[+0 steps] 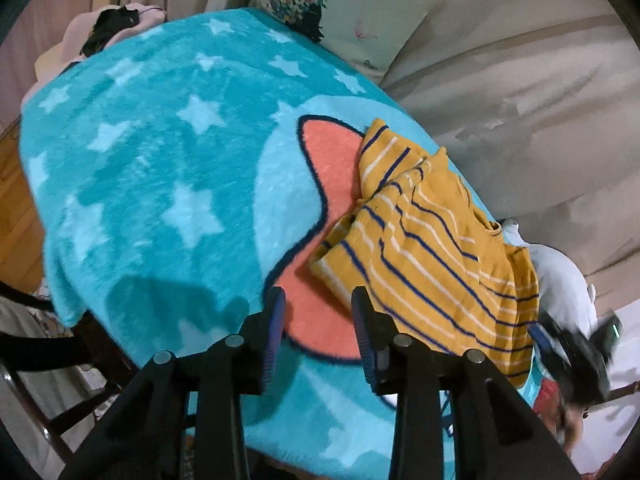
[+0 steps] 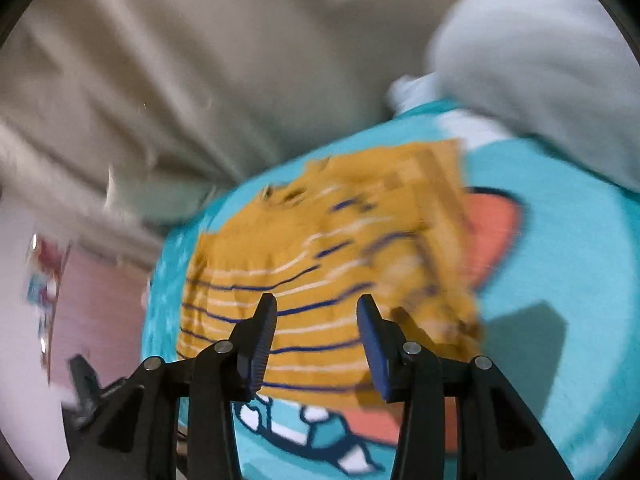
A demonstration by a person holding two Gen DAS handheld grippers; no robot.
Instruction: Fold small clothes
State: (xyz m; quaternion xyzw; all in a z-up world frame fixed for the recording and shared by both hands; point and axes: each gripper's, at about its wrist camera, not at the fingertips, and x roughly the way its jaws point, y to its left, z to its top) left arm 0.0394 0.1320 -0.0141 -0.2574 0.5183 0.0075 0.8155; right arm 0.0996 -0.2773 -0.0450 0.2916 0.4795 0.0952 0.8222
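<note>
A small mustard-yellow garment point(image 1: 432, 248) with navy and white stripes lies rumpled on a turquoise star blanket point(image 1: 160, 168). My left gripper point(image 1: 320, 308) is open and empty, just left of the garment's near corner, over a coral patch of the blanket. My right gripper point(image 2: 316, 312) is open and empty, hovering over the garment point(image 2: 320, 264) at its striped near edge. The right wrist view is blurred. The right gripper also shows in the left wrist view point(image 1: 568, 344) at the garment's right edge.
A beige sofa back point(image 1: 520, 100) runs behind the blanket. A floral cushion point(image 1: 320, 4) and a pink heap with a black item point(image 1: 108, 28) sit at the far end. A pale grey cloth point(image 2: 540, 52) lies beside the garment. Wooden floor point(image 1: 16, 216) lies left.
</note>
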